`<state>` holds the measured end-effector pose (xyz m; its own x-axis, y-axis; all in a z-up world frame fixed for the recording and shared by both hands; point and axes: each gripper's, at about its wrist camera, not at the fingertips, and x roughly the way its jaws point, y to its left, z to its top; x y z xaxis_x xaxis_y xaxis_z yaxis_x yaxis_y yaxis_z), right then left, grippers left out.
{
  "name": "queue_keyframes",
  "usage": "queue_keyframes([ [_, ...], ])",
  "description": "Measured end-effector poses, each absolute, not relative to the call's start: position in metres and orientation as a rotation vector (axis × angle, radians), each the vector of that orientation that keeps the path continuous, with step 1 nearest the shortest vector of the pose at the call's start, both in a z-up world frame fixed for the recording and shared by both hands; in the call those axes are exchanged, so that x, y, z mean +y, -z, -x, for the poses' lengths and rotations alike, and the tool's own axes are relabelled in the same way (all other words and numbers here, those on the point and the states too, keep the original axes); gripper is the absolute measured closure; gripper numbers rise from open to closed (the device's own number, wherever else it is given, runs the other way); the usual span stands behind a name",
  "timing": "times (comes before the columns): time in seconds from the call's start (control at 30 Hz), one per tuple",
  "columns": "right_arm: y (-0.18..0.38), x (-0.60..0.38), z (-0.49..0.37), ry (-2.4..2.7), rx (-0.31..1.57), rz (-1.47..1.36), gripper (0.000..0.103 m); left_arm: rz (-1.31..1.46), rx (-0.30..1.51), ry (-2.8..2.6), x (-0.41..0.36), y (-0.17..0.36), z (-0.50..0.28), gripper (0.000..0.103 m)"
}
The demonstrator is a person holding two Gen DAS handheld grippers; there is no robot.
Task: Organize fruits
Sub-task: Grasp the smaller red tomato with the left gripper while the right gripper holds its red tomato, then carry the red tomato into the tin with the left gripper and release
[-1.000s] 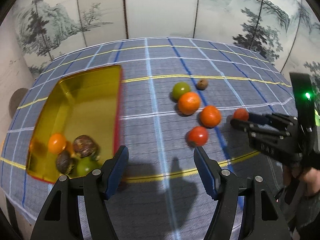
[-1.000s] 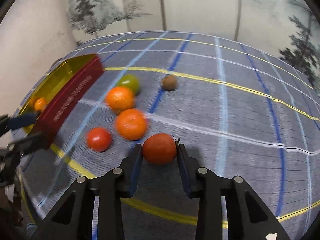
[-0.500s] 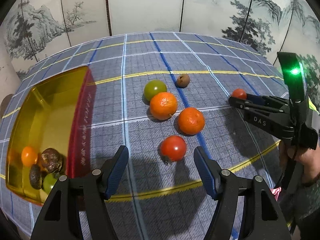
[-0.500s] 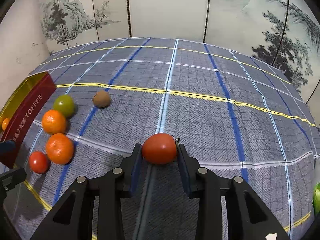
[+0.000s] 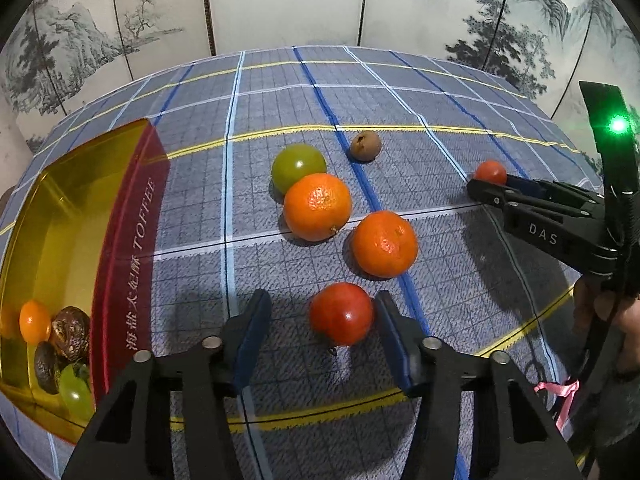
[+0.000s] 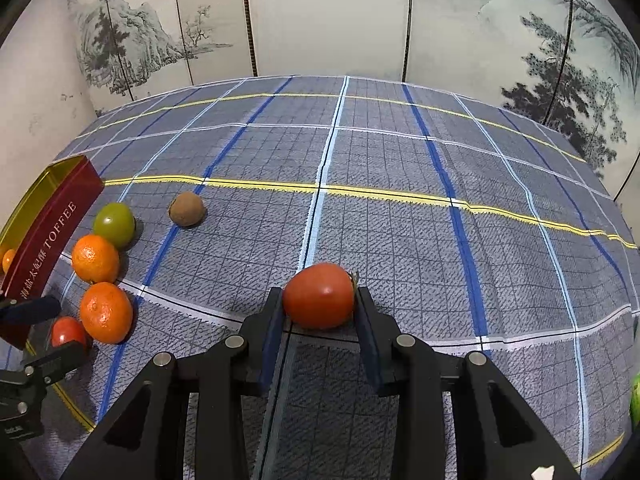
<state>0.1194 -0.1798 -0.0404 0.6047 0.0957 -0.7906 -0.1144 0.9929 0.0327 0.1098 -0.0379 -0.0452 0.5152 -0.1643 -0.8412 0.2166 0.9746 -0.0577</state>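
Right gripper [image 6: 319, 312] clamped on a red tomato [image 6: 319, 295], both blue pads pressed against its sides, stem end turned right, held over the plaid cloth [image 6: 400, 168]. Seen also from the left wrist view at far right, the same tomato [image 5: 491, 172] pinched at the tips of the right gripper [image 5: 486, 186], a green light glowing above it. Left gripper [image 5: 322, 318] spread wide around a 2nd tomato [image 5: 341, 313], which sits on the cloth [image 5: 272, 100] close against the right finger with a clear gap to the left finger; not gripped. Just beyond, 2 oranges, a near one [image 5: 384, 243] and a far one [image 5: 317, 206], the far one touching a green fruit [image 5: 298, 167] behind it. Small brown fruit [image 5: 365, 145] a little farther back, apart from the rest. Tin [image 5: 132, 216] at left, red outside and gold inside, marked TOFFEE, holding 1 small orange fruit [image 5: 34, 321], 2 dark brown fruits [image 5: 70, 332] and 1 green fruit [image 5: 76, 390] bunched in its near corner. In the right wrist view, same cluster at left: green fruit [image 6: 114, 224], 2 oranges [image 6: 95, 258] [image 6: 106, 312], brown fruit [image 6: 187, 209], 2nd tomato [image 6: 68, 332] between the left gripper's fingers [image 6: 30, 310], tin [image 6: 60, 216] at the left edge. Painted folding screen [image 6: 328, 16] behind the table.
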Motion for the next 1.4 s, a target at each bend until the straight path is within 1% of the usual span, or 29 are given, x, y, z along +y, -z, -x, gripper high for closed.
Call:
queue_keyframes([
  [0.03, 0.040, -0.180, -0.120, -0.121, 0.913, 0.024, 0.070, -0.055, 1.007, 0.231, -0.038, 0.046, -0.110, 0.055],
  [0.1, 0.040, -0.180, -0.119, -0.121, 0.914, 0.026, 0.070, -0.049, 1.012, 0.232, -0.039, 0.048, -0.110, 0.064],
  [0.2, 0.040, -0.180, -0.119, -0.120, 0.914, 0.027, 0.070, -0.054, 1.006, 0.234, -0.039, 0.049, -0.108, 0.071],
  [0.47, 0.040, -0.179, -0.119, -0.119, 0.915, 0.030, 0.070, -0.026, 1.007, 0.220, -0.030, 0.044, -0.104, 0.071],
  [0.8, 0.041, -0.178, -0.119, -0.118, 0.915, 0.033, 0.070, 0.027, 0.954, 0.186, -0.003, 0.014, -0.096, 0.071],
  [1.1, 0.041, -0.178, -0.119, -0.116, 0.915, 0.036, 0.070, 0.068, 0.894, 0.097, 0.042, -0.014, -0.094, 0.071],
  [1.4, 0.041, -0.178, -0.119, -0.115, 0.915, 0.036, 0.070, 0.089, 0.880, -0.035, 0.098, -0.018, -0.099, 0.071],
])
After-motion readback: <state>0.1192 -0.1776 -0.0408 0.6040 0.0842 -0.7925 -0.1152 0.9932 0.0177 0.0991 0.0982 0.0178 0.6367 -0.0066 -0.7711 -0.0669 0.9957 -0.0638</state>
